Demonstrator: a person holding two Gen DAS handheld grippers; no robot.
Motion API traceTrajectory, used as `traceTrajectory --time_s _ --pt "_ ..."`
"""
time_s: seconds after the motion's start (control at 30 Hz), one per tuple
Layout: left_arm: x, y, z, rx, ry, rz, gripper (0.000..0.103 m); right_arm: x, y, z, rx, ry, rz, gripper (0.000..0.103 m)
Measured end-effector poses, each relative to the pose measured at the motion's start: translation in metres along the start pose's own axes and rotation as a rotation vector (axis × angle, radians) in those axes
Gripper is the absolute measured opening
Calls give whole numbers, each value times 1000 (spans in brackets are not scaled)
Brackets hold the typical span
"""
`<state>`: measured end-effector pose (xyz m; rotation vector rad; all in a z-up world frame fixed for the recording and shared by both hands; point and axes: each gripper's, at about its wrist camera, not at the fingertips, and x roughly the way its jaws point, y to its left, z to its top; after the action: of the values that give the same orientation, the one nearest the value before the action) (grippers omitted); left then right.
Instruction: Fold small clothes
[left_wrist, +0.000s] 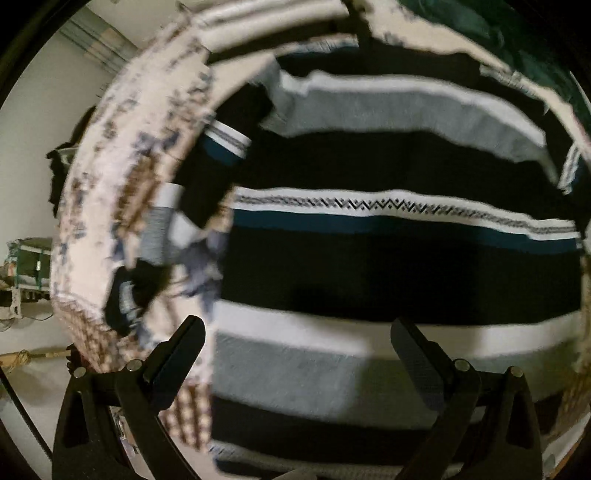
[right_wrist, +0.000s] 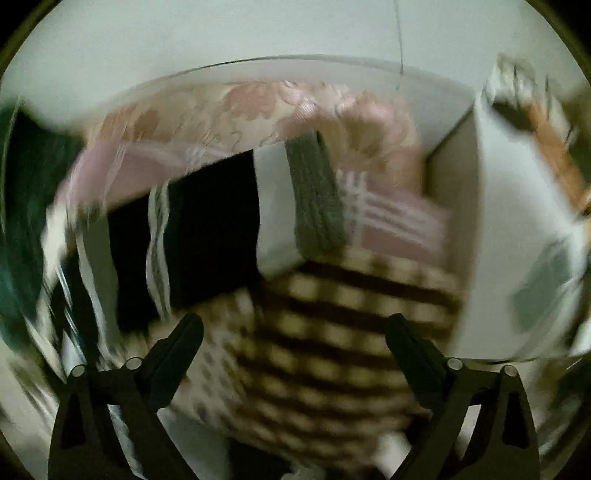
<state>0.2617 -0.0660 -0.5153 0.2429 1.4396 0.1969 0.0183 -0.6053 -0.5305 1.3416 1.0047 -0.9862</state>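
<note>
Patterned bedspread (right_wrist: 332, 332) under striped garment (left_wrist: 369, 277), white wall (right_wrist: 258, 33)

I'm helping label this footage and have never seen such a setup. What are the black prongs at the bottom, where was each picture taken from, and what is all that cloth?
No robot here: a person holds a two-finger tool in each hand, each with a fisheye camera looking along its fingers. The black prongs are those fingers.

The left wrist view shows the left tool, open and empty, above a striped garment in black, white, grey and teal, spread on a patterned bedcover.

The right wrist view shows the right tool, also open and empty, over a brown checked cloth. Beyond lie the striped garment's edge and a white box. Both pictures are motion-blurred.
</note>
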Motion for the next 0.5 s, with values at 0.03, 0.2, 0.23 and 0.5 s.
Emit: traceTrajectory --time_s 0.03,0.2,0.23,0.5 --pt "12 -4 4 6 13 -3 103 9 -5 5 50 -19 31 88" --pt "51 -19 32 21 41 -23 103 24 -9 20 180 -163 34 58" --pt "55 -19 37 24 38 -27 103 23 -6 25 171 -202 -2 24" --pt "42 11 74 -21 -31 -46 103 -31 118 -1 -282 -429 -170 7"
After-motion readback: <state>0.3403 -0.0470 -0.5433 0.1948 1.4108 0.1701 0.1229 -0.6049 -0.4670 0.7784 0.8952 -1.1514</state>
